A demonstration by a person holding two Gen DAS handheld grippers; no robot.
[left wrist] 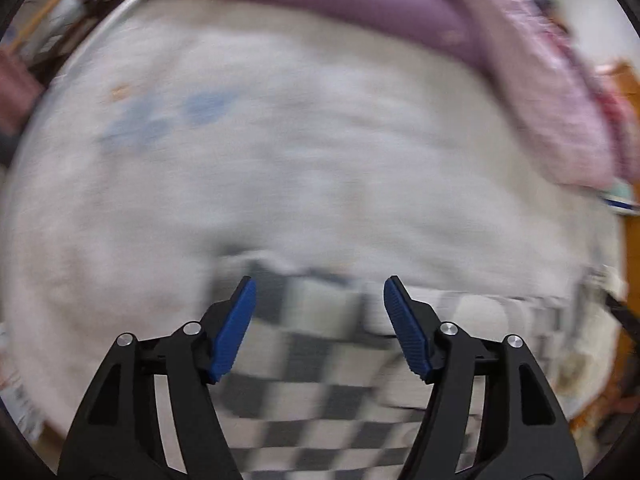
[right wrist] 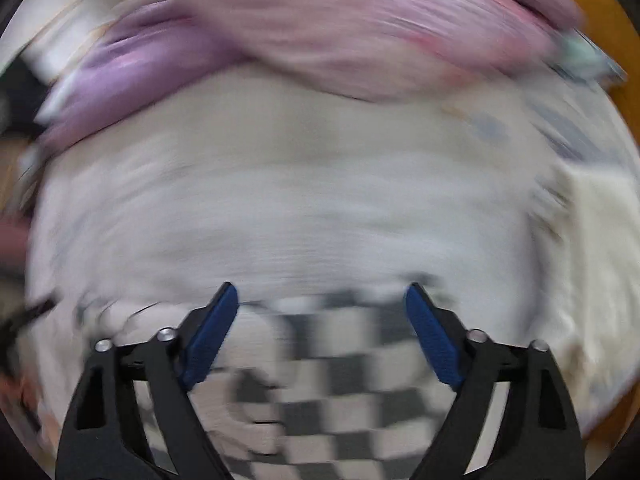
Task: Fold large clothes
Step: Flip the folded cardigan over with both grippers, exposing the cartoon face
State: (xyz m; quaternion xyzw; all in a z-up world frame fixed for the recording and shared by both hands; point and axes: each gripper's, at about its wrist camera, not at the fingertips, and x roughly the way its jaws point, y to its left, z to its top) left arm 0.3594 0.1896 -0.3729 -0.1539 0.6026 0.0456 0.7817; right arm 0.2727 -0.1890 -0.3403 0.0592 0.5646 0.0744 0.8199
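In your left wrist view, heavily smeared by motion blur, your left gripper (left wrist: 320, 292) has its blue-padded tongs spread wide apart with nothing between them. Below and between the fingers lies the checkered garment (left wrist: 320, 364), a grey-and-white check cloth that fills the lower middle of the view and runs off toward the right. It rests on a pale bedsheet (left wrist: 280, 160) that carries faint blue and orange marks at the upper left. Along the far edge and down the right side sits a bunched purple-pink blanket (left wrist: 400, 0). In your right wrist view, equally blurred, your right gripper (right wrist: 322, 294) also holds its tongs well apart and empty. The checkered garment (right wrist: 332, 380) lies beneath and between the fingers, its far edge close to the fingertips, with a rumpled white part at the lower left. The bedsheet (right wrist: 300, 184) spreads beyond it, and the purple-pink blanket (right wrist: 320, 20) is heaped across the top.
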